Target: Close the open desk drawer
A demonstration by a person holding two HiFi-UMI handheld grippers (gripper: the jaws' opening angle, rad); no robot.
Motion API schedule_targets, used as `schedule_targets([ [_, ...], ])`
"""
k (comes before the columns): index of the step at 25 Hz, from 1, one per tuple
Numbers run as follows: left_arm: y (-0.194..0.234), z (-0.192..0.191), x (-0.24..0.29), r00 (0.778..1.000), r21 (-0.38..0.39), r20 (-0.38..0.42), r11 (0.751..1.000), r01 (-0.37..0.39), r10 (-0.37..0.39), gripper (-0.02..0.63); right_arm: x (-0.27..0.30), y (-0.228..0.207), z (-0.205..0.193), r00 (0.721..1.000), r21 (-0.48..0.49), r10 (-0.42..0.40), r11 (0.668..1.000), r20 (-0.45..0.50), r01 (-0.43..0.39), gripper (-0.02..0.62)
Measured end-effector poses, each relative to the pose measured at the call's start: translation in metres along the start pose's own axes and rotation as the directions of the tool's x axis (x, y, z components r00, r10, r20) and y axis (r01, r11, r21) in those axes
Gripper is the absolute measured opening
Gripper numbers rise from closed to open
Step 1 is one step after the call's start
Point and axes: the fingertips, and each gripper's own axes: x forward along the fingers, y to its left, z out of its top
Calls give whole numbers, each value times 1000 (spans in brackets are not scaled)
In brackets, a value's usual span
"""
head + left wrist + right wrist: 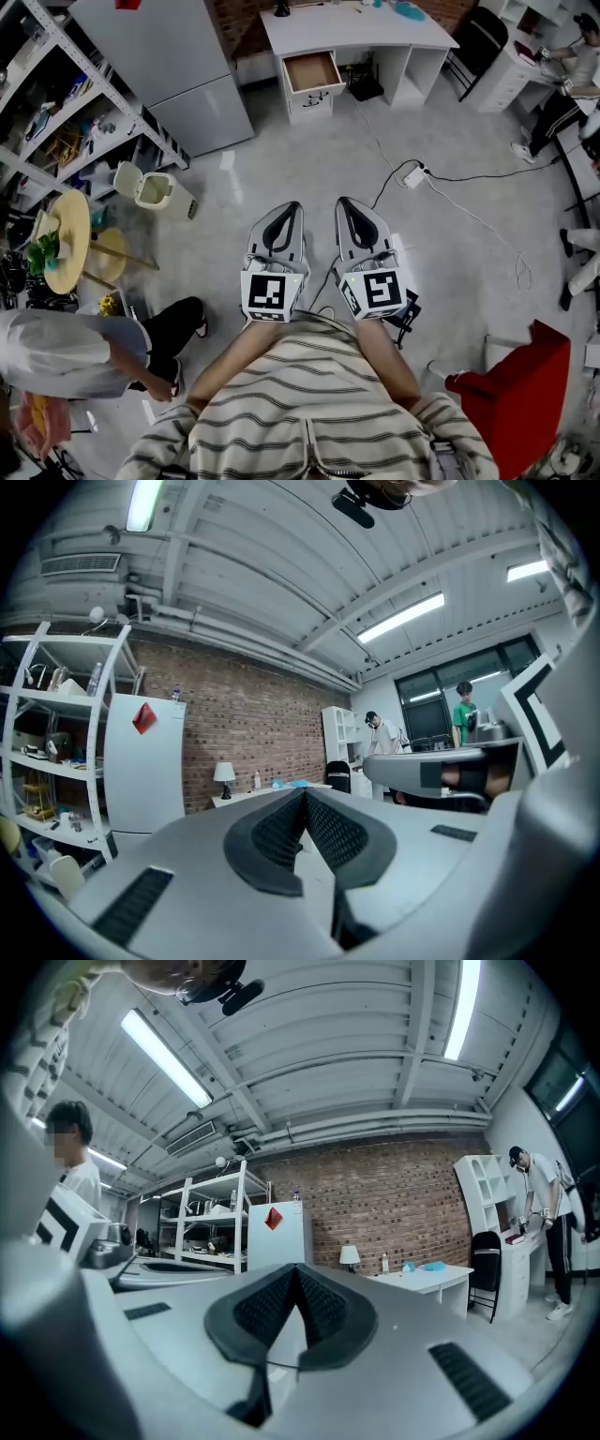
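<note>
The white desk (375, 28) stands against the brick wall at the far side of the room. Its top left drawer (311, 71) is pulled out, showing a brown wooden inside. My left gripper (292, 207) and right gripper (346, 202) are held side by side in front of my body, pointing level toward the desk and several steps away from it. In the left gripper view the left gripper (305, 794) has its jaws closed together with nothing in them. The right gripper (298, 1269) is likewise shut and empty. The desk (427, 1279) with a small lamp (350, 1257) shows beyond it.
A white fridge (178, 66) stands left of the desk, beside a metal shelf rack (66, 112). A small bin (150, 190) is on the floor at left. A power strip (413, 175) and cable cross the floor ahead right. A red chair (525, 394) stands at right, and a crouching person (94, 347) is at left.
</note>
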Motion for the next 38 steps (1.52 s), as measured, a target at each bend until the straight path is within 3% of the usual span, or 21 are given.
schedule_targets([
  [8,27,-16,75,1000,-33,4,999,15,-15,6,65,-39,-13,1000,-44,7,999,-5,-7,11],
  [19,122,-2,257,998,-52,23,997,51,-50,6,238,-124,-8,1000,-34,-26,999,-6,25,11],
  [24,163,-3,328,997,-123,18,990,73,-72,6,310,-159,0,998,-43,-64,997,-17,63,11],
  [33,196,8,391,993,-138,40,984,113,-108,6,373,-192,11,990,-67,-139,988,-16,138,11],
  [38,202,2,420,994,-148,21,983,111,-109,6,399,-207,0,993,-28,-110,994,-29,109,11],
])
